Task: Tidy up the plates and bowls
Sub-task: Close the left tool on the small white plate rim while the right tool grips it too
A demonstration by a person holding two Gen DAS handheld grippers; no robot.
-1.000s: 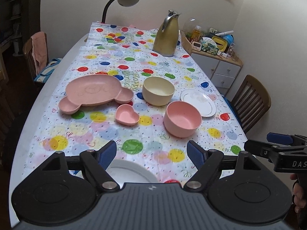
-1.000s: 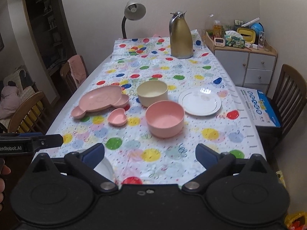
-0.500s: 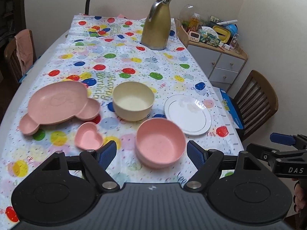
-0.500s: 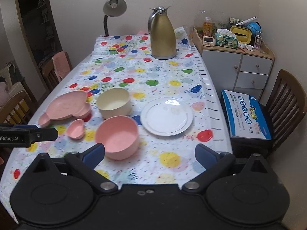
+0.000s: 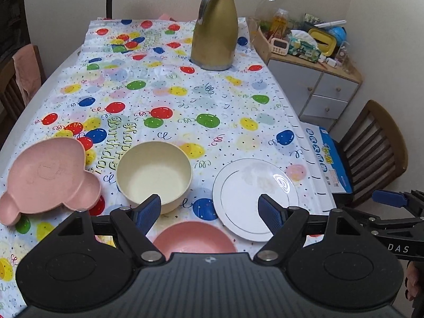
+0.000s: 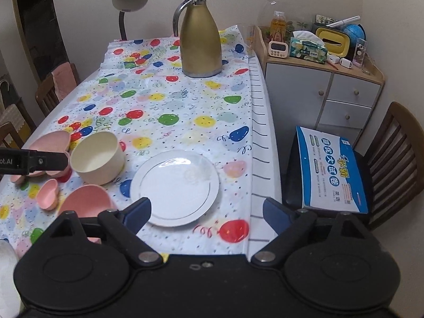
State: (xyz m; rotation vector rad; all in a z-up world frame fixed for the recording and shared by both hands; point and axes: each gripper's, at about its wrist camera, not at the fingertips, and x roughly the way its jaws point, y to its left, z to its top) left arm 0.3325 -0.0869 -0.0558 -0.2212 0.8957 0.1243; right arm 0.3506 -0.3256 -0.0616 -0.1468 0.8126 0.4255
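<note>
Closing in on the dishes, both grippers empty and spread

Left gripper [image 5: 209,209] hangs over the pink bowl [image 5: 194,237], jaws wide with nothing between them, probably lined up to take its rim; right gripper [image 6: 206,212] has just been narrowing its jaws, nothing pinched, aimed at the near edge of the white plate [image 6: 175,186]; cream bowl [image 5: 153,172] stands just beyond the pink one, handy for nesting; bear plate [image 5: 45,177] and heart dish [image 6: 47,194] lie apart to the left, untouched.

"Happy Birthday" on tablecloth [image 5: 120,143]; "DAS" on right tool [image 5: 397,247]; "ot.AI" on left tool [image 6: 10,161].
</note>
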